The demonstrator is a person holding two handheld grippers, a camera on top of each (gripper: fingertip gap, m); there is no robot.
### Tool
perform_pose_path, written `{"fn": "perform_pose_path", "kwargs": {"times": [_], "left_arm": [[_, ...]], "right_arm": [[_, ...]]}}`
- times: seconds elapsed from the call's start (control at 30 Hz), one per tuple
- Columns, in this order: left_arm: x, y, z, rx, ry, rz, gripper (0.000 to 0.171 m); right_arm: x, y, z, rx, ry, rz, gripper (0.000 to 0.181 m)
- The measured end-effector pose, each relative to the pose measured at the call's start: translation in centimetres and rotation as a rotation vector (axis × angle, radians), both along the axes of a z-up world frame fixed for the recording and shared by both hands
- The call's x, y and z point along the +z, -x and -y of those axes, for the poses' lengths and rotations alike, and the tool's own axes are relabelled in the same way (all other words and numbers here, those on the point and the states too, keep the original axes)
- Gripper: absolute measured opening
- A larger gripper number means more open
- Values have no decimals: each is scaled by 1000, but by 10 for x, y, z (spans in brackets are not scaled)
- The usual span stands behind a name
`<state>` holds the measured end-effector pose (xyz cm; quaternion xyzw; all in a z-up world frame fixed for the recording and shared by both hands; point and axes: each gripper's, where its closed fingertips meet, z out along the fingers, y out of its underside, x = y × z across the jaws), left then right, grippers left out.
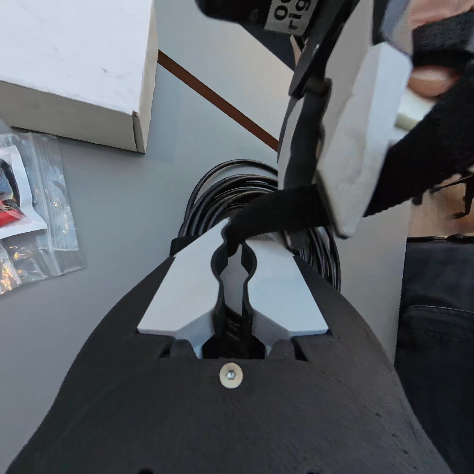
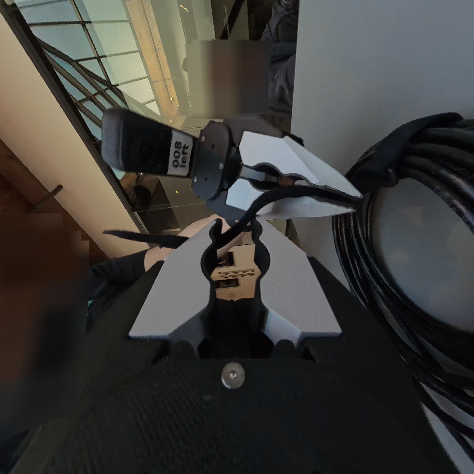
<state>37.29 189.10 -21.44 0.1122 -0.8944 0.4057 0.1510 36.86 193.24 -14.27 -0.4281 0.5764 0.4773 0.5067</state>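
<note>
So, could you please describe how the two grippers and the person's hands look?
Both the left gripper and right gripper have black bodies, pale grey wedge fingers lined with wavy black pads, and one silver screw. Each handle bears a grey label. The hand wears a black fingerless glove.

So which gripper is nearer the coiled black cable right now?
Left. The left gripper has its tips against the coiled black cable, pinching the black strap wrapped around it. The right gripper sits apart, shut on the strap's free end.
</note>
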Motion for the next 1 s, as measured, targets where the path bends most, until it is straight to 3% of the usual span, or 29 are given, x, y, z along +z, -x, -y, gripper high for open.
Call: {"fn": "perform_pose_path", "kwargs": {"times": [0.13,0.2,0.3,0.43,0.53,0.6,0.8,0.87,0.93,1.0], "left_arm": [[4,-10,-3,47,39,-214,0],[5,-14,-7,70,57,-299,0],[6,-16,-9,86,78,-417,0],[15,-21,-7,94,105,-504,0],[14,-22,-7,71,71,-480,0],[13,-20,-7,51,49,-474,0],[16,-20,-5,31,32,-432,0],[14,-19,-6,23,21,-416,0],[14,-17,-7,17,20,-412,0],[14,-18,-8,27,29,-405,0]], "right_arm": [[29,0,28,-71,62,321,33],[48,-6,43,-184,74,536,47],[40,-12,54,-273,229,709,55],[4,-22,40,-143,257,665,34],[-16,-46,31,-90,365,690,39],[-21,-64,23,-49,426,723,53],[-30,-74,2,139,239,432,56],[-30,-74,-2,176,216,449,39],[-19,-79,-4,158,148,476,5],[-19,-82,-4,161,149,492,0]]}}
